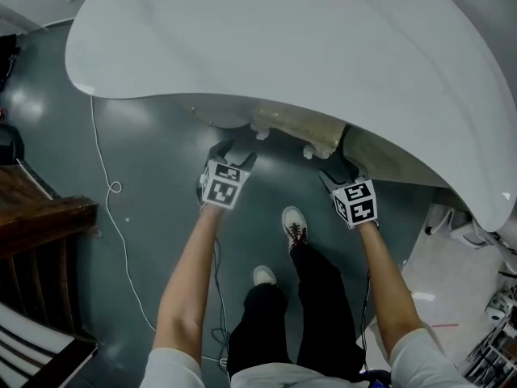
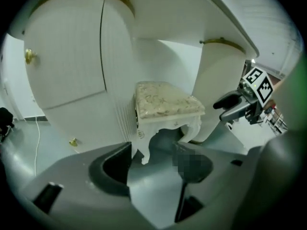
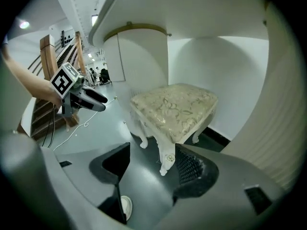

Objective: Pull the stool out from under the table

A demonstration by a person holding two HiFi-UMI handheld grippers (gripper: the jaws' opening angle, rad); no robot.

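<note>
**Both grippers gaping wide in front of the stool, neither one gripping it**

The stool [image 1: 295, 128] is sitting tucked under the edge of the white table [image 1: 283, 39], with only its pale patterned cushion and the tops of its carved white legs peeking out in the head view. The person is holding both grippers low, just in front of it, one to each side.

The left gripper [image 1: 230, 156] is pointing down and forward at the stool's left front corner. In the left gripper view its jaws [image 2: 153, 164] are standing wide apart, and the stool [image 2: 165, 102] is showing beyond them. One curved front leg is lining up with the gap, but the pads are not pressing on it, and nothing is being held.

The right gripper [image 1: 343, 168] is aiming at the stool's right front corner. In the right gripper view it [image 3: 153, 169] is likewise spread wide. The stool [image 3: 175, 109] is filling the middle of the view, and its nearest leg is dropping into the gap close to the ribbed right pad. I cannot tell whether that pad is brushing the leg; it is not clamping it.

Each gripper is also appearing in the other's view, open and held above the grey floor [image 1: 153, 168].
</note>
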